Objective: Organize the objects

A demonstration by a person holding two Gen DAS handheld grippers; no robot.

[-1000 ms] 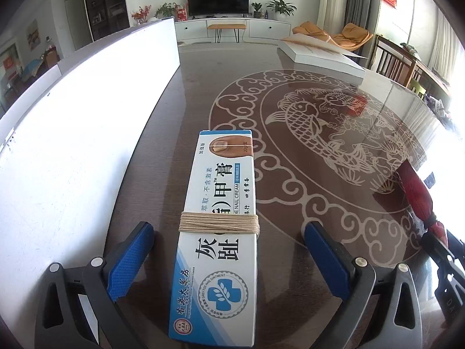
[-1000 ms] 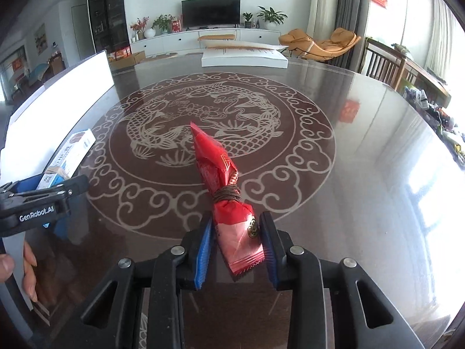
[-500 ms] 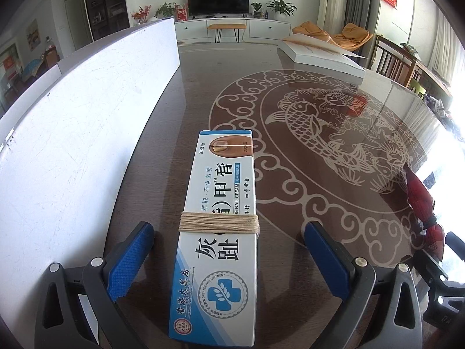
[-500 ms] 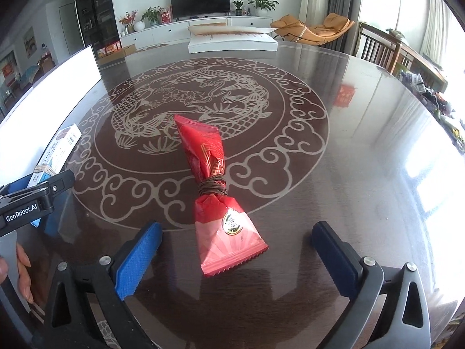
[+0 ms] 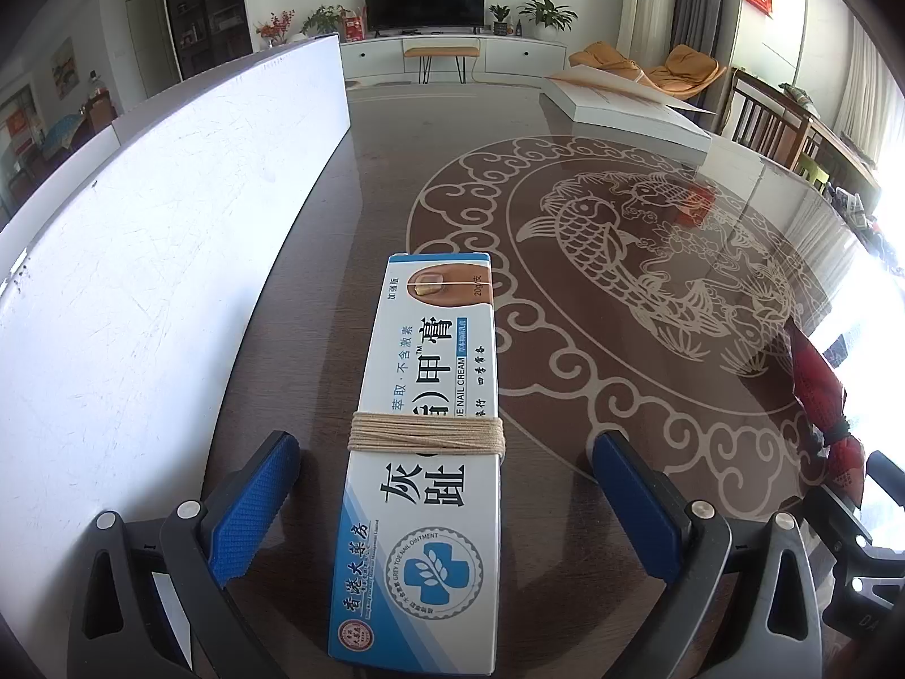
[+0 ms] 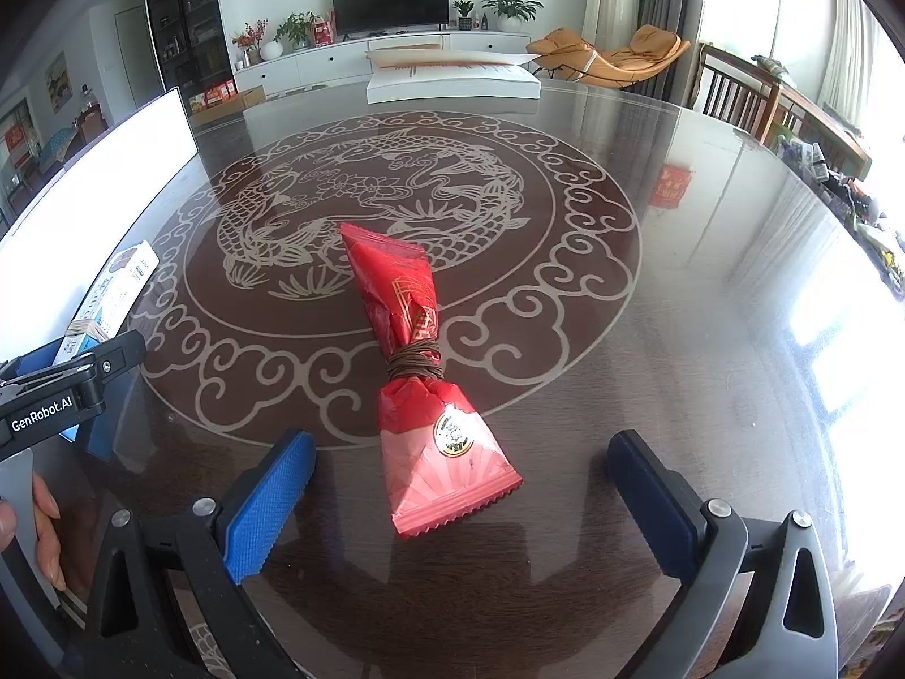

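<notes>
Both my grippers gape wide: the left gripper (image 5: 447,509) straddles the box (image 5: 424,469) at bottom centre, the right gripper (image 6: 458,503) flanks the red packet (image 6: 418,373) mid-frame, untouched.

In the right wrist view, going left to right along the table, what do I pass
White upright board → nail cream box with the left gripper in front of it → red candy packet tied with brown cord, lying between the right gripper's open fingers → bare glossy table.
</notes>
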